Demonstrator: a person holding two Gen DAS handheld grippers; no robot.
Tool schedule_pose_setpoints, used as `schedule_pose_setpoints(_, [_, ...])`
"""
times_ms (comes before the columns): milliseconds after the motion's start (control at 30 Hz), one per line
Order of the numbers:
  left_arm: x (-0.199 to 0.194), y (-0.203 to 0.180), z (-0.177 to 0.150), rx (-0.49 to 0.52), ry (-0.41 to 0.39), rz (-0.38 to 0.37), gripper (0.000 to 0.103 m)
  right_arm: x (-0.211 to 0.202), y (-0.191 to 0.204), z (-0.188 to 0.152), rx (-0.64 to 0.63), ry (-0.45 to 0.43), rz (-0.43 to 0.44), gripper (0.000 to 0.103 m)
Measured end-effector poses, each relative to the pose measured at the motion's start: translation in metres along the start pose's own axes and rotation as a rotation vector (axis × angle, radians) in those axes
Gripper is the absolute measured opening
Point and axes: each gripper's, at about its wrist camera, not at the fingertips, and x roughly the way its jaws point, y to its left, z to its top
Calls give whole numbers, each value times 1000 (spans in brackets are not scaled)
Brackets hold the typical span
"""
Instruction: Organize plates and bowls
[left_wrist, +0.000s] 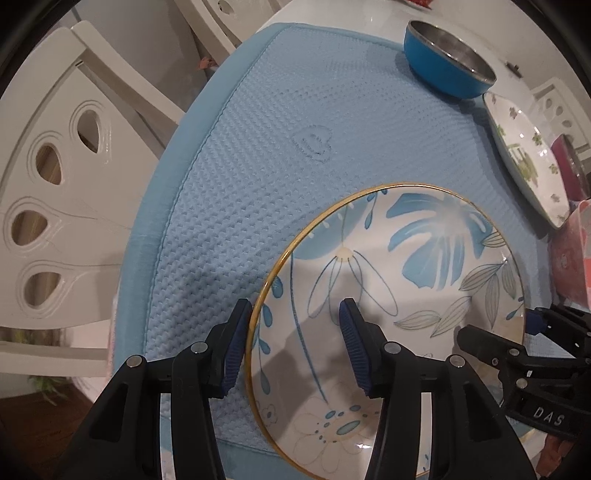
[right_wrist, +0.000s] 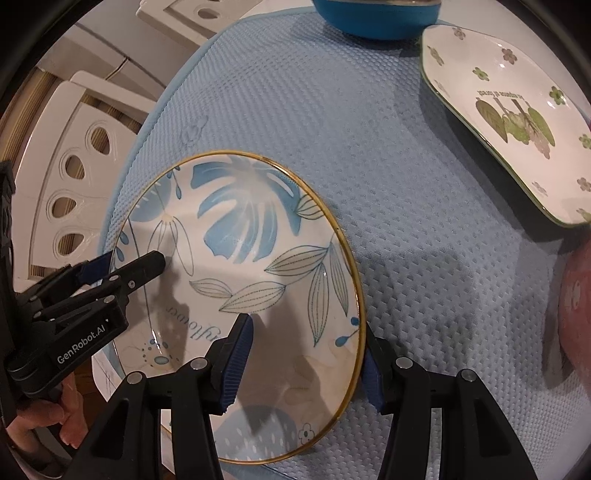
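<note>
Glossy glazed plate (right_wrist: 258, 236), gilt rim; waffle-weave cloth mat (left_wrist: 258, 147), matt; blue bowl (left_wrist: 447, 59), brushed metal inside.

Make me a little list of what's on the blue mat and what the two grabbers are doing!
mat: blue mat on a white table
middle: round plate, gold rim, blue leaves
back: blue bowl, empty
side: white plate with green flowers
left gripper: jaws astride the round plate's rim, one finger outside, one inside; not squeezing
right gripper: jaws astride the opposite rim, also not squeezing
plate lifted: cannot tell
</note>
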Motion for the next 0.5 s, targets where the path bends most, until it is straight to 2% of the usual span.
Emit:
schedule_pose_setpoints(100, [0,-5,2,-6,10,27,47,1,4,1,-23,15,-15,52])
schedule_pose_setpoints(200, [-2,-11,1,18,55,62,46,1,3,2,-25,22,-4,52])
schedule_pose_setpoints(333, [-17,-17,-4,15,43,82,46,-14,-3,2,-13,-6,47,52])
schedule_pose_setpoints(500, [-48,-26,5,-23,1,76,46,-45,-5,3,-63,-45,48,52])
